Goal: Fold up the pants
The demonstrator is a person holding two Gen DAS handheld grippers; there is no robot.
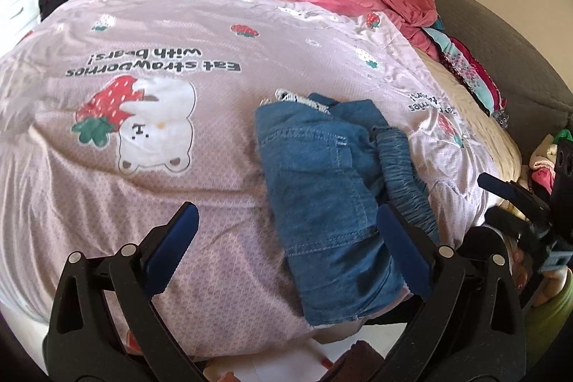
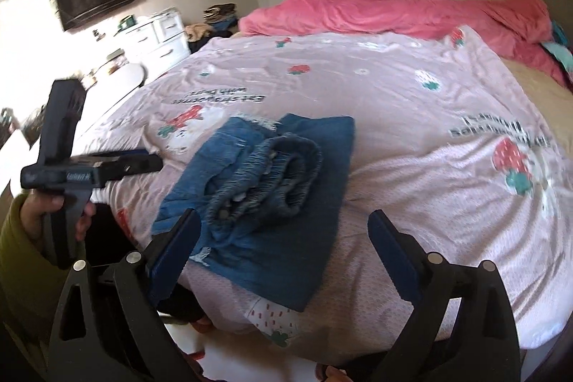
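Folded denim pants are lying at lower centre on the strawberry-print bedspread, near the bed's edge. Left tongs and right tongs are gaping wide, gripping nothing. A passing tong risks snagging the bunched waistband, undoing the fold.

Right view motion-blurred: print on bedspread unreadable. Left tongs side-on there, gap hidden. Folded jeans partly behind the left tongs' right finger. Bed foot cut off at the bottom.
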